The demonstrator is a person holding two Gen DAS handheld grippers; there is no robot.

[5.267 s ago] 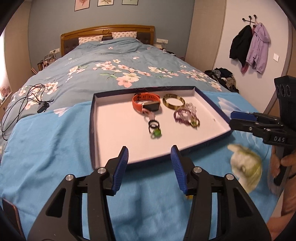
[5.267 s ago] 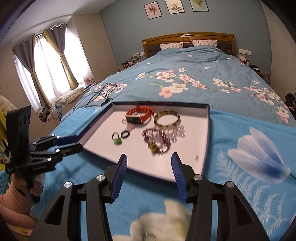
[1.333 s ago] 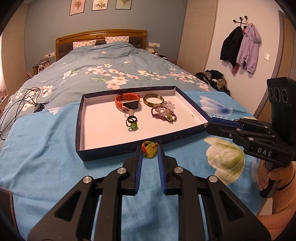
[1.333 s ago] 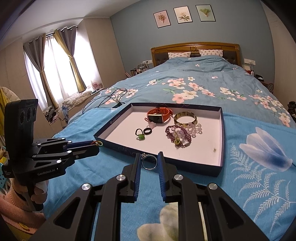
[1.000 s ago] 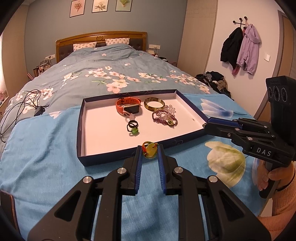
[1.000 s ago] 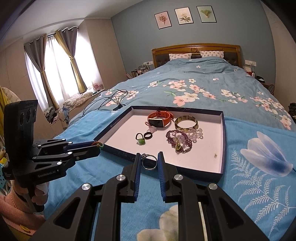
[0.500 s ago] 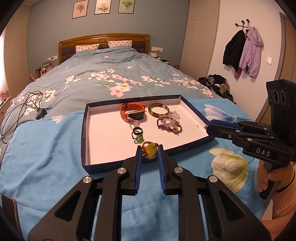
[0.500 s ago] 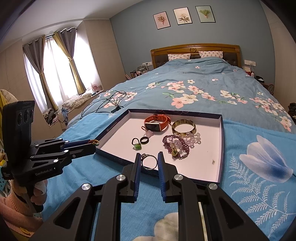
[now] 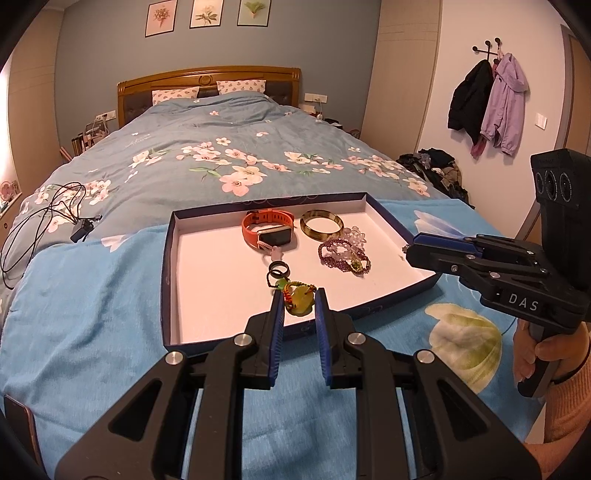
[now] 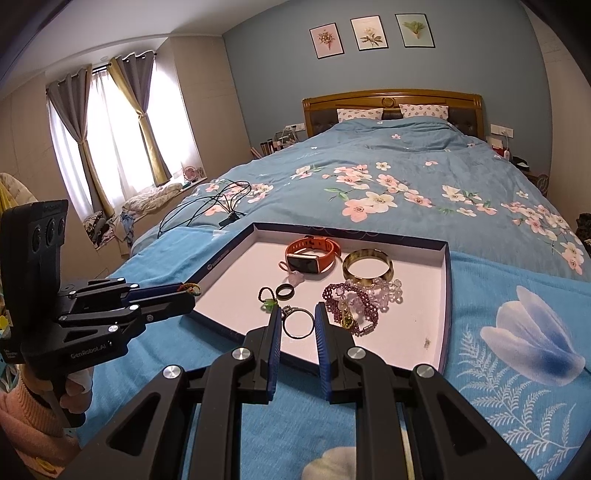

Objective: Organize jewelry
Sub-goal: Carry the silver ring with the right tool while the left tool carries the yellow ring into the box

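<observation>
A yellow-green pendant (image 9: pixel 301 301) with a red and green braided cord sits clamped between the blue pads of the left gripper (image 9: pixel 299 306), held over the near edge of the tray (image 9: pixel 168 258). A silver ring (image 10: pixel 298 323) is pinched the same way in the right gripper (image 10: pixel 297 325), also above the tray's near rim.

The tray is a shallow dark-blue box lid with a pale inside, lying on the bed (image 9: pixel 92 295). Toward its far side lies an orange smartwatch (image 9: pixel 267 230), and just beside that a gold-toned bangle (image 9: pixel 321 223). Nearer, a purple bead bracelet (image 9: pixel 341 256) touches a clear bead bracelet (image 9: pixel 356 233). A black ring (image 9: pixel 279 266) rests near the middle, with a small green charm on a dark loop (image 10: pixel 267 301) just beside it.

The bed carries a light blue blanket at the foot and a blue floral duvet (image 9: pixel 229 155) beyond it. A tangle of black cable (image 9: pixel 40 218) lies on the duvet's left side. Jackets (image 9: pixel 491 99) hang from wall hooks to the right, and three framed flower prints (image 10: pixel 373 33) hang above the wooden headboard (image 10: pixel 391 99).
</observation>
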